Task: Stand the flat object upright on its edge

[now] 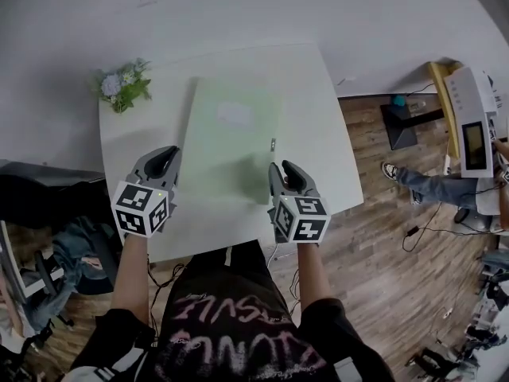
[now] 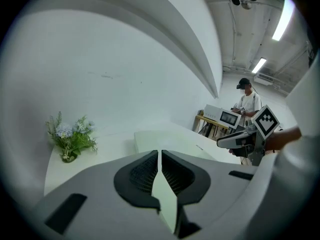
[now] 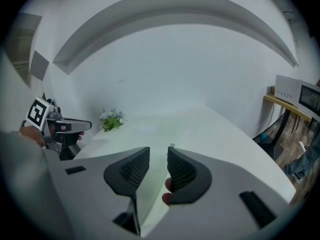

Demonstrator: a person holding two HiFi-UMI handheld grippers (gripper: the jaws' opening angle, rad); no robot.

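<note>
Largest to smallest:

- Desk (image 1: 318, 94): one, white. It carries everything the task needs.
- Flat object (image 1: 227, 146): one pale green sheet or board, lying flat mid-desk. Its long side runs near to far, so we'd say it's not yet up on its edge. There's room on both sides, which we think is why the hands come in from left and right.
- Grippers: two, at the object's near end.
  - Left gripper (image 1: 167, 156) sits just beside the left long edge. Its own view shows the jaws closed with only a thin slit and nothing clamped between them. Our guess is that closed jaws make a blunt stop or pusher against that edge.
  - Right gripper (image 1: 282, 168) is over the near right corner. Its jaws (image 3: 158, 151) are apart with nothing pinched, and the object's surface shows through the gap. It looks ready to take the right edge and tip the object up. We can't tell whether either gripper touches the object.
- Flowers (image 1: 123, 86): one small bunch at the far left corner of the desk, well apart from the object and out of the working area.
- Small grey tab (image 1: 273, 143): one, at the object's right edge, just beyond the right gripper. It's too small for us to identify.
</note>
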